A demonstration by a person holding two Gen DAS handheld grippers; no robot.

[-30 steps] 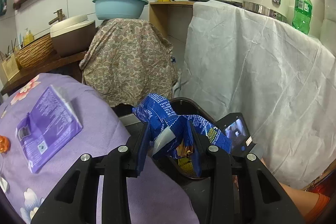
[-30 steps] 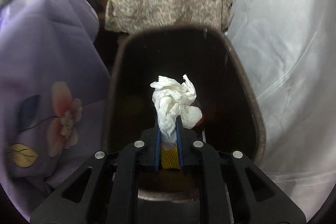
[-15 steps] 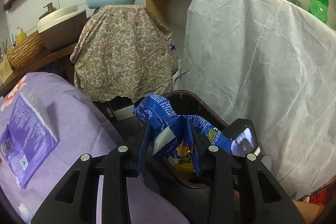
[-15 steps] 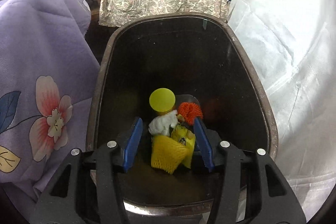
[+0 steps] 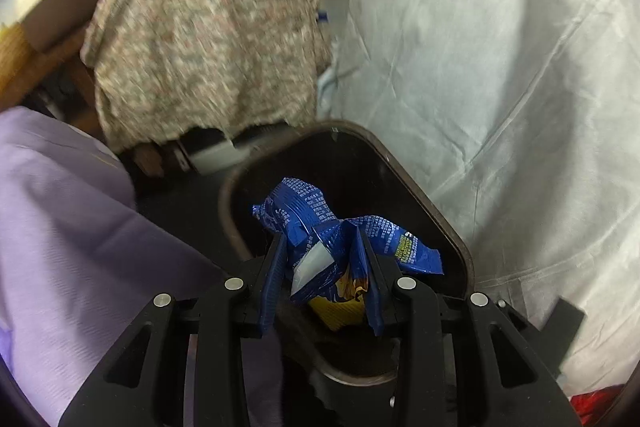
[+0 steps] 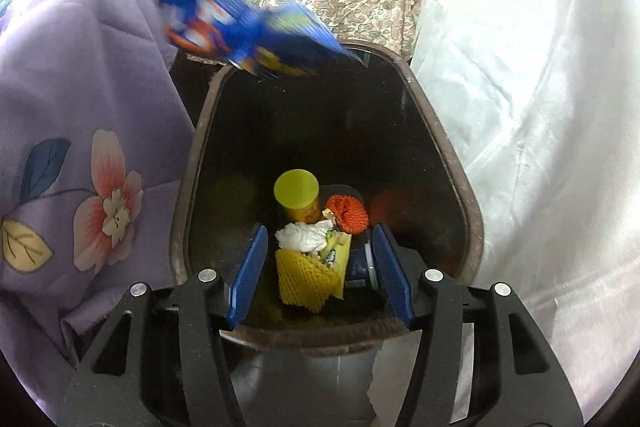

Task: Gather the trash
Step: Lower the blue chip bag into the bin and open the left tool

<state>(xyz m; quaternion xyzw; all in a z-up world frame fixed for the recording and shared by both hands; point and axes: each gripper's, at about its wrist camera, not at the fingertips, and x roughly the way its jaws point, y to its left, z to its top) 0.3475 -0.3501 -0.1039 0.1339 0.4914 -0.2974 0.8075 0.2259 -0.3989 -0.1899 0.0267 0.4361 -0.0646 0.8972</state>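
The left gripper (image 5: pixel 322 263) squeezes a crinkly blue snack wrapper (image 5: pixel 320 223) over the dark brown plastic bin (image 5: pixel 432 215); let go once it looks, blurrily, fully above the hole. The right gripper (image 6: pixel 318 269) is opening, holding nothing.

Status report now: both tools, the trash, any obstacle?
Left tool shut on blue wrapper, over bin. Right tool opening, nothing between pads. Tissue in bin. No obstacle.

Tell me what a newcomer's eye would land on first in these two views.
First, the crumpled blue snack wrapper, pinched in the left gripper right over the dark trash bin. Next, the bright litter on the bin's floor: a yellow cup, orange netting, a white tissue wad and yellow foam netting. The right gripper hangs above it, its jaws opening with nothing between them.
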